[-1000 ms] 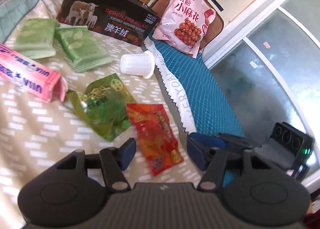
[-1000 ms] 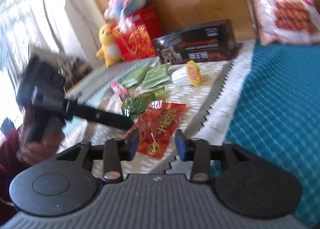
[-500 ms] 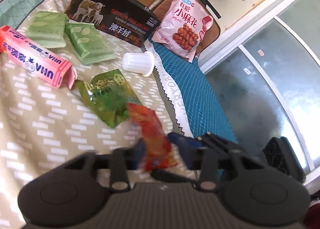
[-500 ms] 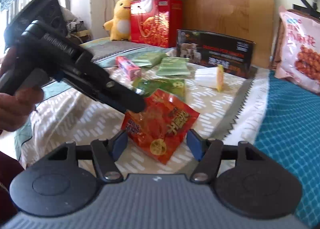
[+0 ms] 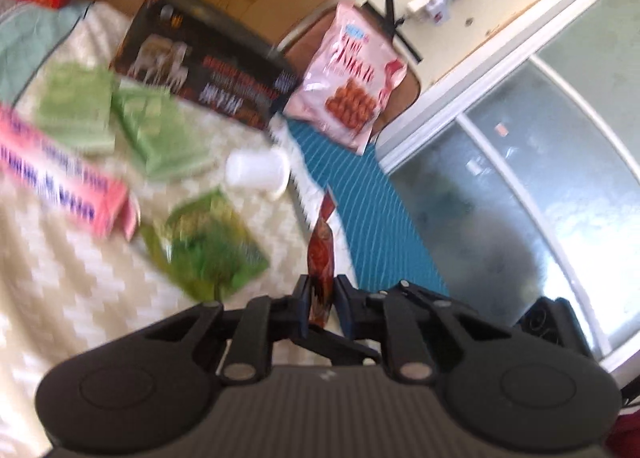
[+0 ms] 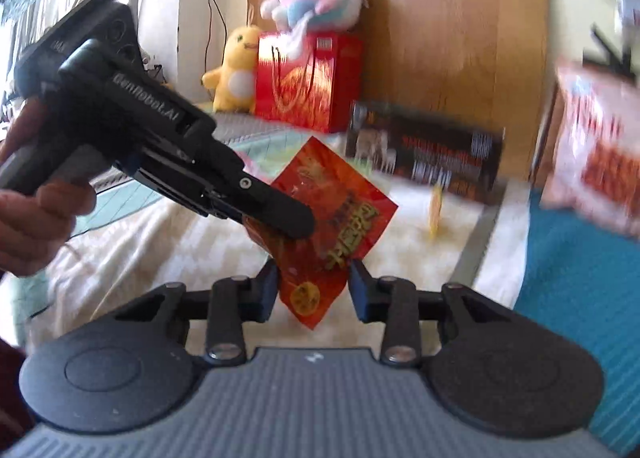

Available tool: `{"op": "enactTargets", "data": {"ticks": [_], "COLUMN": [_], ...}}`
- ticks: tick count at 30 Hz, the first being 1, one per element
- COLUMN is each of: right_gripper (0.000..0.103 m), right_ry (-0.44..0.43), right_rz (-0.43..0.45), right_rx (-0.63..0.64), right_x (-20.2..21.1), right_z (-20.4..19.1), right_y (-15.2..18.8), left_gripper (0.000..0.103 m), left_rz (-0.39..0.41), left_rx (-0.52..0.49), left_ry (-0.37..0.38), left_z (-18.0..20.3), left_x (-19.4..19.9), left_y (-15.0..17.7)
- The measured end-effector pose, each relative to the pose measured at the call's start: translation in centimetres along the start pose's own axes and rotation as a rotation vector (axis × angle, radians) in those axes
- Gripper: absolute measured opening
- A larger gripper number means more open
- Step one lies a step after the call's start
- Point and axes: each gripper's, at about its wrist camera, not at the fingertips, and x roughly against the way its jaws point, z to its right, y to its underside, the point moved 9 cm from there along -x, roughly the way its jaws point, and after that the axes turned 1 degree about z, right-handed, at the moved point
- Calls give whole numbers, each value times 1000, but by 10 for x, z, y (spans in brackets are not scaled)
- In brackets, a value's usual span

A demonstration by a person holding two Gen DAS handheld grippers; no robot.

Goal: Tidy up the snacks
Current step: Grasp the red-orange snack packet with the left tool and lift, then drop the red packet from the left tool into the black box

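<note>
The left gripper (image 5: 322,300) is clamped on the red packet (image 6: 332,226), held off the bedspread (image 5: 60,278) edge-up. The right gripper (image 6: 312,290) has just been closing; its jaws flank the packet's lower corner, seemingly without pressing it. Left of the packet lie the green pouch (image 5: 208,246) and cup (image 5: 256,170).

Printed in pale letters along the black body of the left tool (image 6: 296,224): "GenRobot.AI". Large yellow characters on the red snack packet (image 6: 340,218), too blurred to read.
</note>
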Motion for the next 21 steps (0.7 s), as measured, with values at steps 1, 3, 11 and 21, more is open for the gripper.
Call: {"op": "enactTargets", "data": {"ticks": [1,3,11,21], "right_gripper": [40,40,39,33], "right_ry": [16,33,138,183], "right_rz": [20,46,159,97], "right_rx": [20,27,44,-54], "right_x": [-3,-11,-71,-162], "right_z": [1,7,64,125], "right_y": [-8,-22,-93,-123], "left_gripper": [14,14,14,24], "left_rz": [10,31,144,192], "left_rx": [-9,-33,-162,-142], "left_ry": [3,0,-29,-179], "left_z": [1,4,10,-44], "left_x": [2,3,-16,-65], "left_y": [-8,-29,-137,-217]}}
